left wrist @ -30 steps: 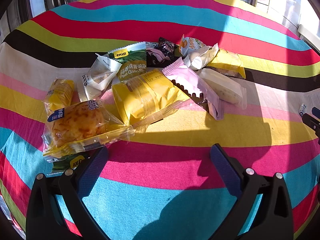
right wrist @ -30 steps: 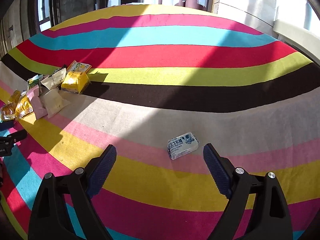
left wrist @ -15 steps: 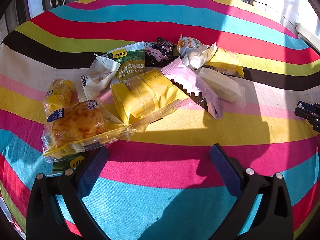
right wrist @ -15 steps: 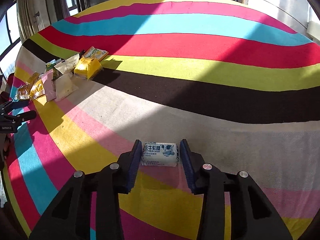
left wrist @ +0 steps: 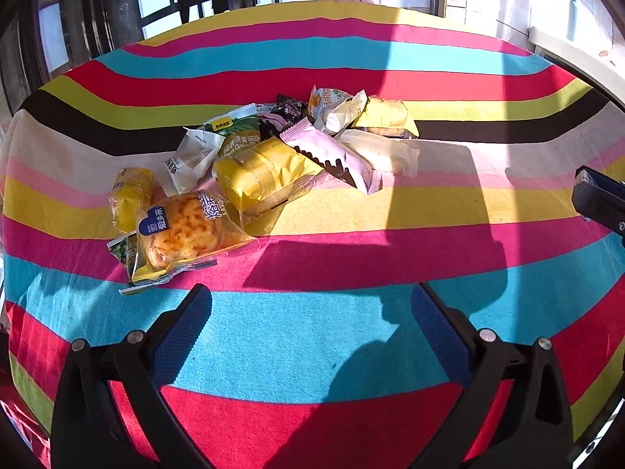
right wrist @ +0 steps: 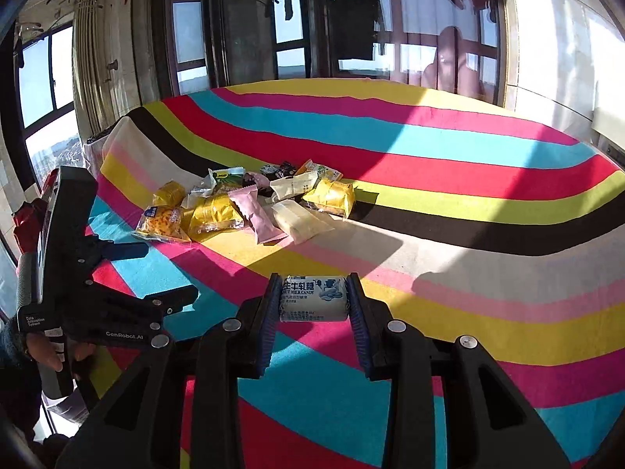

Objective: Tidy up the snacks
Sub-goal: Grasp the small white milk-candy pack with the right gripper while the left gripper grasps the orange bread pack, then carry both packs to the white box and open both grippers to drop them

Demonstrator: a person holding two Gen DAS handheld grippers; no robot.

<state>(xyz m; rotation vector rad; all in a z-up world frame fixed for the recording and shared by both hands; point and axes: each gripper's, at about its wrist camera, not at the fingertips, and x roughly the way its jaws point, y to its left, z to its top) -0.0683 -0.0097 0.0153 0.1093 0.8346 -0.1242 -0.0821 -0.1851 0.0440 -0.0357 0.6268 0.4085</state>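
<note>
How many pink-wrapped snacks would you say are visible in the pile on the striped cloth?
2. A large pink packet lies at the front middle of the pile, beside the yellow packet. A smaller pink packet sits behind it, mostly covered. Others may be hidden underneath.

Left wrist view: tilted down along the fingers [left wrist: 183, 332] at the striped tabletop [left wrist: 312, 336], snack pile [left wrist: 265, 164] near. Right wrist view: shallower, farther off, sharing the same pile [right wrist: 250, 207] and tabletop [right wrist: 468, 179].
</note>
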